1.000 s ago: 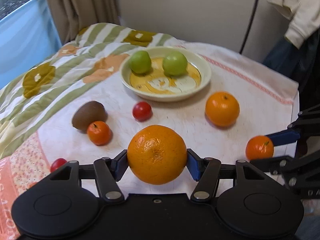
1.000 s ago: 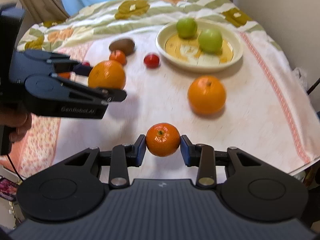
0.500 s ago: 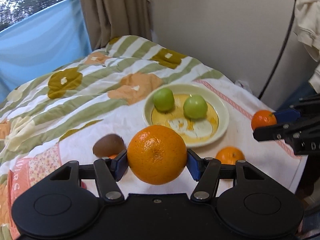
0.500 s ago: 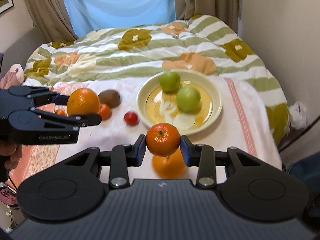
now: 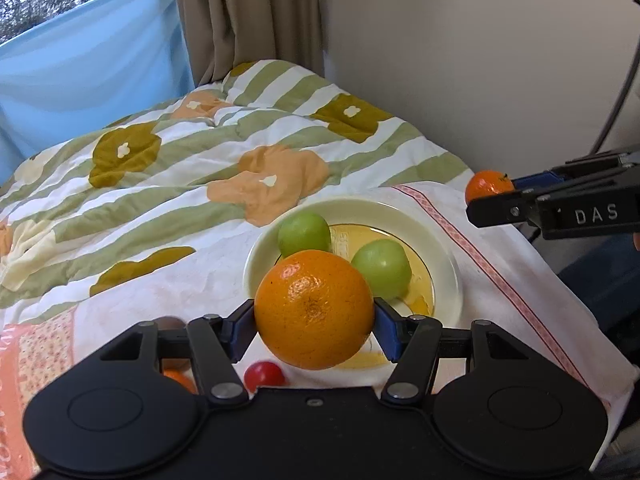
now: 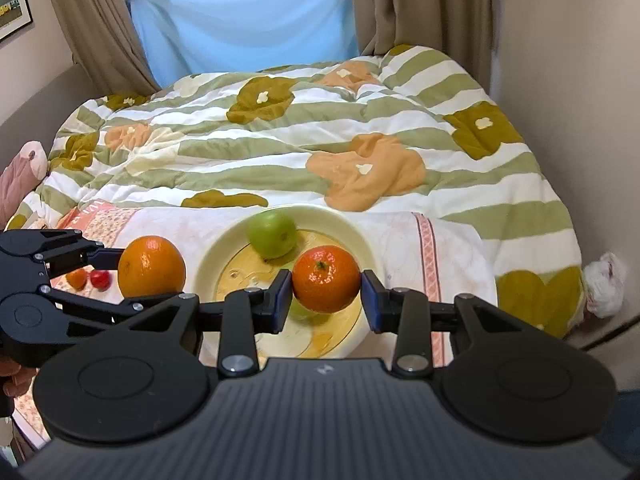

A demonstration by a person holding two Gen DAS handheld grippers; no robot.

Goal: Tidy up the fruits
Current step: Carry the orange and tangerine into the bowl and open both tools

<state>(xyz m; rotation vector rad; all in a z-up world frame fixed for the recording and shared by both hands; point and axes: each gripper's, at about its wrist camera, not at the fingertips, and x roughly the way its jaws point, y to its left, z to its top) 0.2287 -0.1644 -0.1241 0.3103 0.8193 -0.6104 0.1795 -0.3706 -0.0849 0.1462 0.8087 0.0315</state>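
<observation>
Fingers [image 5: 383, 330] of left gripper [image 5: 315, 331] clamp big orange [image 5: 314, 310]; right gripper [image 6: 326, 300] pinches mandarin [image 6: 326, 279], both carried w/ fruit toward plate [image 5: 450, 268], prob. for drop-off beside green apples [image 5: 382, 269].

Getting soft daylight through the window [image 6: 244, 8] behind the blue cloth. Showing small white glare spots on the large orange [image 5: 315, 309]. Bending straight lines at fisheye edges. Blurring slightly along the right wall [image 6: 568, 80]; staying sharp centrally.
</observation>
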